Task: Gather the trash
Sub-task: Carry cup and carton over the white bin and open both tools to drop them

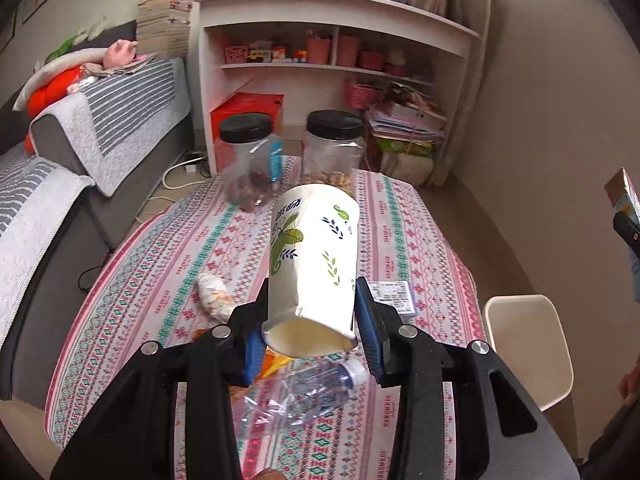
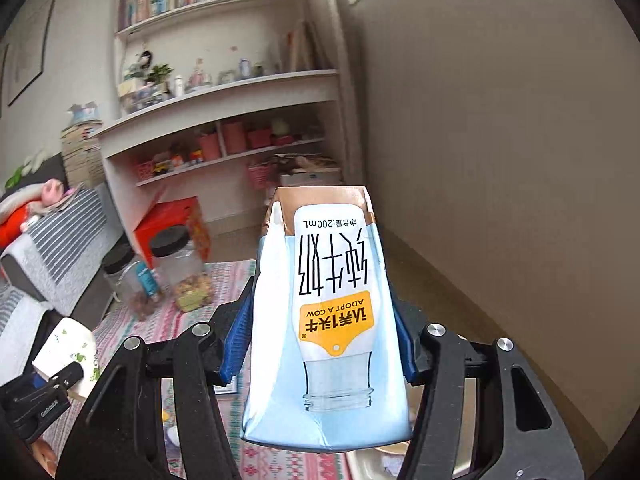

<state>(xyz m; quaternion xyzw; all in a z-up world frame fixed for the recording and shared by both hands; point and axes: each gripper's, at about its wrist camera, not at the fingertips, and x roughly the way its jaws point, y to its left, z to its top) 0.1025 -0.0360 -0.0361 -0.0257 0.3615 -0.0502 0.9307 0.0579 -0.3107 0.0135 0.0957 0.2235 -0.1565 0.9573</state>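
My left gripper [image 1: 312, 312] is shut on a white paper cup [image 1: 316, 256] with green leaf print, held above the table with its open mouth toward the camera. My right gripper [image 2: 320, 340] is shut on a light blue milk carton [image 2: 328, 320], held upside down in the air. The cup also shows at the lower left of the right wrist view [image 2: 68, 348], and the carton at the right edge of the left wrist view [image 1: 624, 204]. On the patterned tablecloth [image 1: 160, 264] lie a crushed clear plastic bottle [image 1: 304, 392], a crumpled white wrapper [image 1: 214, 292] and a blue-edged card [image 1: 394, 296].
Two clear jars with black lids [image 1: 248, 156] [image 1: 334, 148] stand at the table's far end. A cream bin [image 1: 528, 340] stands right of the table. A grey sofa [image 1: 60, 168] is on the left, a white shelf unit [image 1: 332, 60] behind.
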